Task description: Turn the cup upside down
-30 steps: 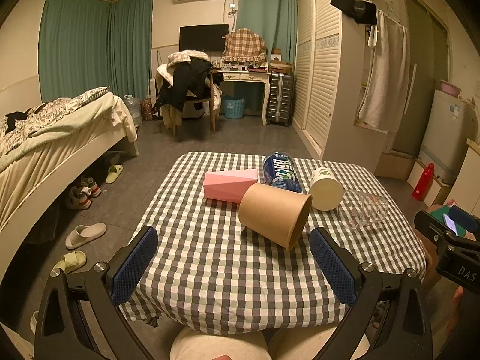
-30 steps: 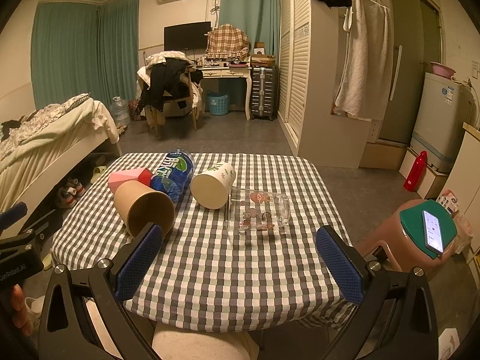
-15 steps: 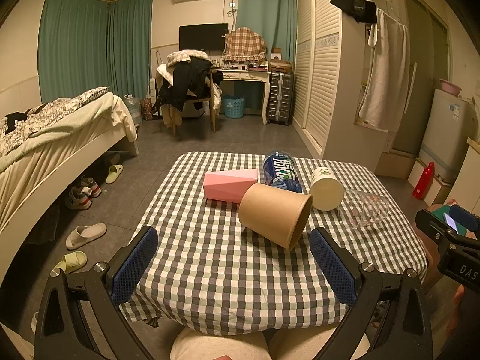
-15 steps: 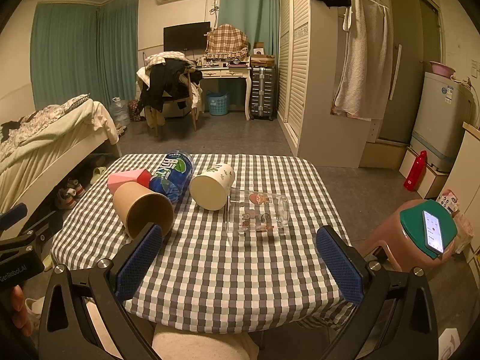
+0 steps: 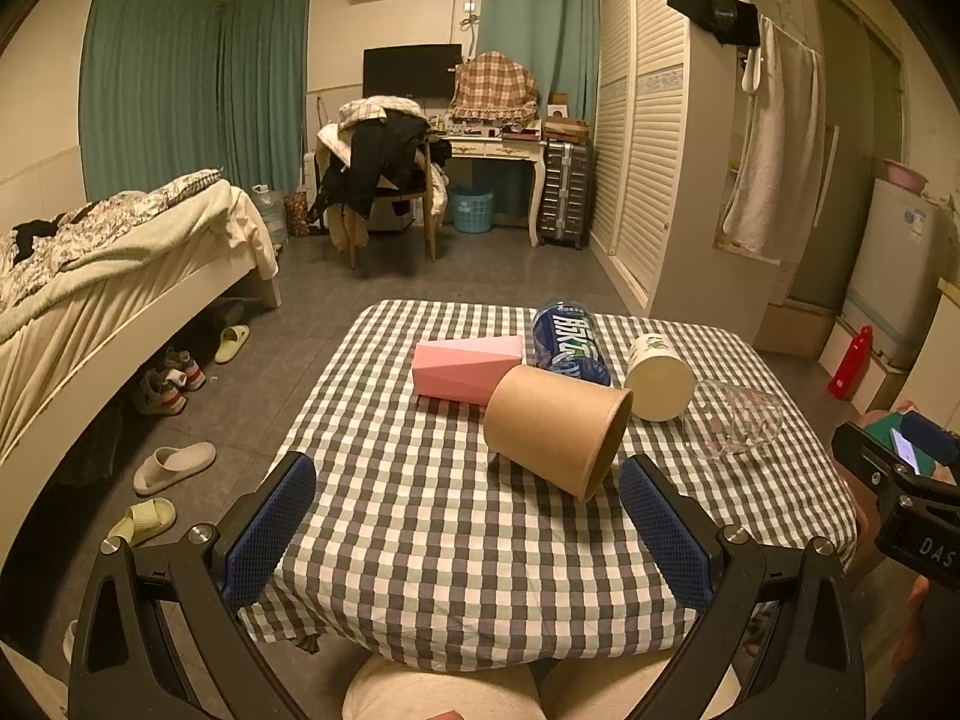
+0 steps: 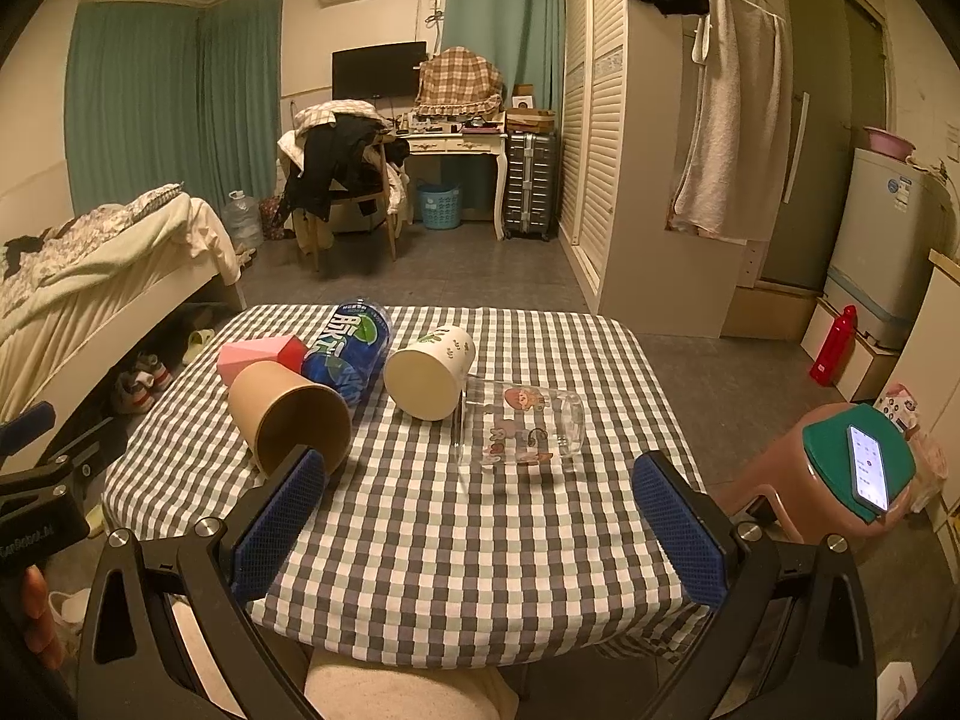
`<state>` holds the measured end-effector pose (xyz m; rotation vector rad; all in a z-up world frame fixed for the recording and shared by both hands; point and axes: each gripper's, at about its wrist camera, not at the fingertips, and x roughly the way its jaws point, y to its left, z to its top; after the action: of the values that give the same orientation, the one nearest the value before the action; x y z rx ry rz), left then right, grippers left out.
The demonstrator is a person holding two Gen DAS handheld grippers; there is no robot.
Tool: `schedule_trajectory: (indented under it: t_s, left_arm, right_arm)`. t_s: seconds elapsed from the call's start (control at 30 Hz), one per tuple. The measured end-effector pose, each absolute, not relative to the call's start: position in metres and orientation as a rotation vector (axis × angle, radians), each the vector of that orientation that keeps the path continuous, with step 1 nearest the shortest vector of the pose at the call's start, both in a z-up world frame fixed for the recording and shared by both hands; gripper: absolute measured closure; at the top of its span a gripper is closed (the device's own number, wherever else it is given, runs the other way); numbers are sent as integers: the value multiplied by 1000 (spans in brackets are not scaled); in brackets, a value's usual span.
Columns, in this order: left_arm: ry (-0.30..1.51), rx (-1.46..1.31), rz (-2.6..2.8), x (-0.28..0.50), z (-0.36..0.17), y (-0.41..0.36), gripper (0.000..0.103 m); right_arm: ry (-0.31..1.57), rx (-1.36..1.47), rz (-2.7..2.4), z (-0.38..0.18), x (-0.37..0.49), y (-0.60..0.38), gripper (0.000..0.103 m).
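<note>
Five vessels lie on their sides on the counter (image 5: pixel 420 546) draped in grey-and-white checked cloth: a brown kraft-paper cup (image 5: pixel 555 429), and, taking it as landmark, a pink faceted plastic cup (image 5: pixel 465 369) just behind it to the left, a blue labelled can (image 5: pixel 570 343) directly behind, a white paper cup with leaf print (image 5: pixel 657 378) to its right, and a clear glass tumbler with cartoon print (image 6: pixel 519 429) further right again. Left tongs (image 5: pixel 468 516) and right tongs (image 6: pixel 480 510) both stand spread wide and empty, short of the vessels. Assessment: the step in hand is the approach; no cup is gripped. The task does not specify which cup. The next move calls for closing across one cup's wall, lifting, then rotating it mouth-down.
</note>
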<state>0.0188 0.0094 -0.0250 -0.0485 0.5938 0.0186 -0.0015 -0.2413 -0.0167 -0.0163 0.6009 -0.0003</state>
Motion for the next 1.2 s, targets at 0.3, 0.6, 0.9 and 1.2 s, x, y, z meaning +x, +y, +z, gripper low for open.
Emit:
schedule_trajectory:
  t_s: [0.3,0.6,0.9,1.2]
  left_arm:
    - [615,-63,37,28,-30,21,0]
    - [633,-86,106,60,-32,54,0]
    - [683,-141,236,99,-52,110,0]
    - [740,-163,281,124,-80,141,0]
  right_arm:
    - [605,-61,39,-14,6,-224,0]
    - [612,-171,181,-3,44,-186,0]
    - [707,-507,477,8,151,-90,0]
    - [985,-714,646,-69,237,-5,0]
